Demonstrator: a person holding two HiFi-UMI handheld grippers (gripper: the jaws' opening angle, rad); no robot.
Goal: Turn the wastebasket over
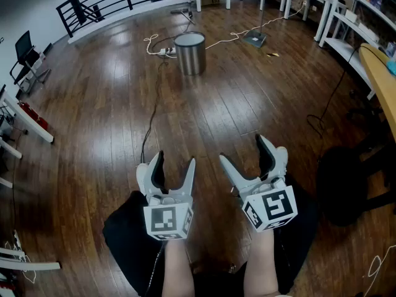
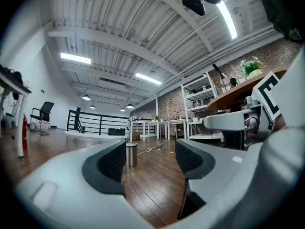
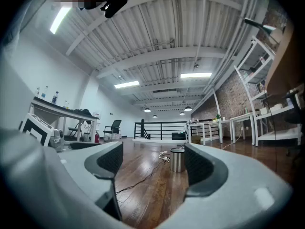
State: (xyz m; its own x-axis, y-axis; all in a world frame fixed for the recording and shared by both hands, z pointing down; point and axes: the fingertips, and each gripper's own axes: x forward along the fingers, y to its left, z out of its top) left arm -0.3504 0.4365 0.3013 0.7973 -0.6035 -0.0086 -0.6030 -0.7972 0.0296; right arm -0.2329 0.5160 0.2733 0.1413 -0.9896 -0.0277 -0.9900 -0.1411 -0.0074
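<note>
Basically nothing's done yet. The metal wastebasket (image 1: pixel 190 53) is standing on its base way across the wood floor (image 1: pixel 247 98), well apart from you, next to a tangle of white cable (image 1: pixel 154 44). Your left tool (image 1: pixel 174 161) and right tool (image 1: pixel 243 150) are both held level out in front of you. Jaws are spread apart on each, with nothing between them but a distant look at the bin. So the whole job is left, I'd say: walk over, get a hold on the rim or sides, tip it, and set it down mouth-first.
</note>
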